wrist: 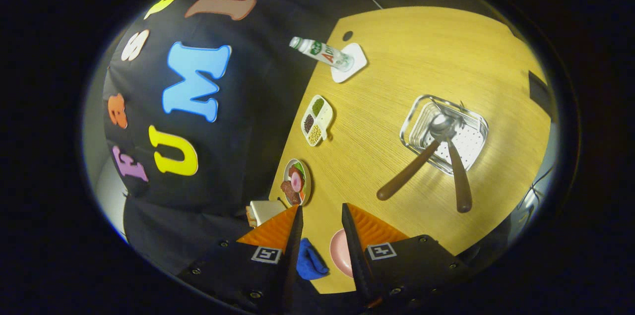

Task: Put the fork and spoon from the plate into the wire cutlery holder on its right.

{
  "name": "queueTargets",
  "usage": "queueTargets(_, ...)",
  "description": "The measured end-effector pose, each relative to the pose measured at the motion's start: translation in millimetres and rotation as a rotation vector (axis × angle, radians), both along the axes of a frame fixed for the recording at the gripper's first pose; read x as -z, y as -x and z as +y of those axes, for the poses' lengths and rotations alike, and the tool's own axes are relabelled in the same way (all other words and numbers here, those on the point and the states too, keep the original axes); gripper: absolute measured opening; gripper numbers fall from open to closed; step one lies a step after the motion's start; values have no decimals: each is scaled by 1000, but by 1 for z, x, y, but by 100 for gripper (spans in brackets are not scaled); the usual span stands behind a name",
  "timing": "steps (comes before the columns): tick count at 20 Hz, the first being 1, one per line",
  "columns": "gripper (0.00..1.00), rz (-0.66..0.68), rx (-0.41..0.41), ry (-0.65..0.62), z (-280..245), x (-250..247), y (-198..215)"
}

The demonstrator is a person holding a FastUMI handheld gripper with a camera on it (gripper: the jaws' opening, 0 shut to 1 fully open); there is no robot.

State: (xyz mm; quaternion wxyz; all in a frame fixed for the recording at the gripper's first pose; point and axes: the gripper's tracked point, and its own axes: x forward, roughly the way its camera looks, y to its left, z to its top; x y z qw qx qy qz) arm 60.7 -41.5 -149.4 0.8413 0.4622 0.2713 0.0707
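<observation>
- Fork and spoon both stand in the holder; I judge the placing done.
- Gripper open, empty, over the plate at the table edge.
- Next: just pull clear.

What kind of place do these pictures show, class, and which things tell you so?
Probably a staged dining table in a recording booth: a wooden table, a wire cutlery holder holding two utensils, and a plate of food. The open gripper holds nothing.

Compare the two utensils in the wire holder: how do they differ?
The spoon leans toward the food dishes; the other utensil, likely the fork, leans away from them. The spoon's bowl shows; the other head is hidden behind it. Both have brown handles and stand in the holder. The hand-held gripper is open.
</observation>
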Motion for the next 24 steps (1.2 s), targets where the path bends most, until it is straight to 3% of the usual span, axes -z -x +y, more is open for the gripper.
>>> queueTargets(5, 48, -234, 16, 296, -7, -41, -3)
queueTargets(12, 48, -544, 150, 687, -35, -110, -7)
queueTargets(20, 48, -667, 317, 1006, -63, -154, 6)
queueTargets(24, 48, -681, 358, 1050, -70, -167, 10)
